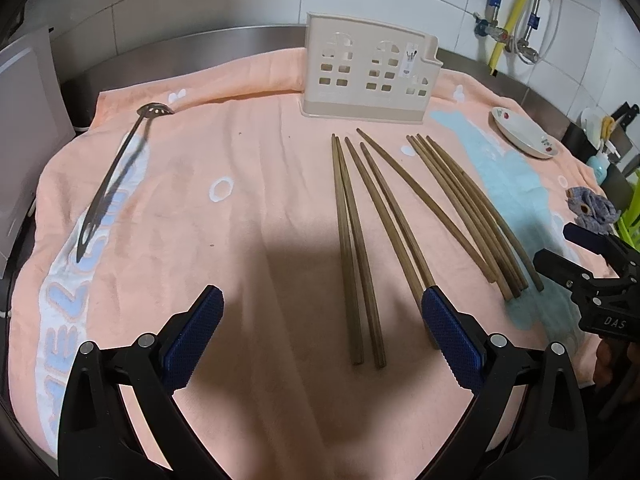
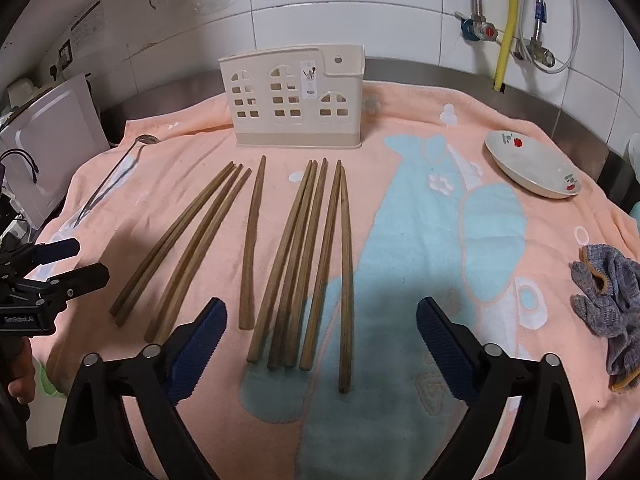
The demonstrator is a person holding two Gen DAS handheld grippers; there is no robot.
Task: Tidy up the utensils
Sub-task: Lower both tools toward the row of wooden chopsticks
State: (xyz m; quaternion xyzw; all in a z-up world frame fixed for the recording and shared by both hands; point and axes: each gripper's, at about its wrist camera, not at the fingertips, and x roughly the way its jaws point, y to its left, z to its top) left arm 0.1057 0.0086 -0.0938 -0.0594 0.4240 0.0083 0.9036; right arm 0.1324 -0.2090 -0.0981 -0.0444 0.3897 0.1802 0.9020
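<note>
Bare peach towel (image 1: 248, 208) lies open between the slotted steel spoon (image 1: 116, 172) and the brown wooden chopsticks (image 2: 296, 264). The beige plastic holder (image 2: 298, 100) blocks the back; white floral dish (image 2: 532, 168) and grey knitted glove (image 2: 604, 304) crowd the right.

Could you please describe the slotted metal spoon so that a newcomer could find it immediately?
Start at the beige utensil holder standing at the back of the peach towel. Look far left, away from the wooden chopsticks, near the towel's left edge. The slotted spoon lies alone there: the only shiny metal piece, its perforated bowl pointing toward the wall.
</note>
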